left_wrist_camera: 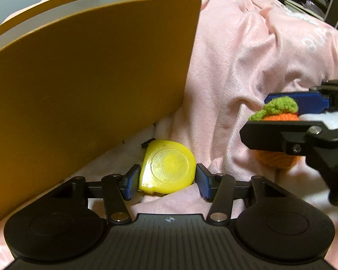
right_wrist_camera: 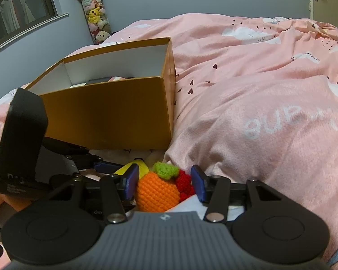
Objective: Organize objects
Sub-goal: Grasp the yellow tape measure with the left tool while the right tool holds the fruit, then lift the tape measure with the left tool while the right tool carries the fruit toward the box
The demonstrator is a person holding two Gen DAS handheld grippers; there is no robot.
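**Both tongs are closing on small things in front of the box**

The left tongs (left_wrist_camera: 167,180) are clenching the yellow tape measure (left_wrist_camera: 169,168): in the left wrist view both blue pads are sitting against its two sides. The tape measure is lying flat on the pink bed cover (right_wrist_camera: 259,90), with its round face looking up. It is almost as wide as it is long. Its straight side is turning to 9 o'clock, and the small black tape tip (left_wrist_camera: 148,142) is pointing to about 11 o'clock, toward the foot of the mustard cardboard box (right_wrist_camera: 110,117). The box is standing open just behind it, at 10 o'clock, and some dark things are lying inside on its bottom.

The right tongs (right_wrist_camera: 164,180) are grasping the crochet orange (right_wrist_camera: 156,191). In the right wrist view its green leaf top is pointing to 12 o'clock, away from the camera, so the axis from bottom to leaf is running along the fingers. The left pad is touching the orange. A red crochet piece (right_wrist_camera: 186,183) is sitting between the orange and the right pad. In the left wrist view these tongs are coming in from 3 o'clock, with the leaf pointing to about 10 o'clock. The orange is near the tape measure, and they are not touching.
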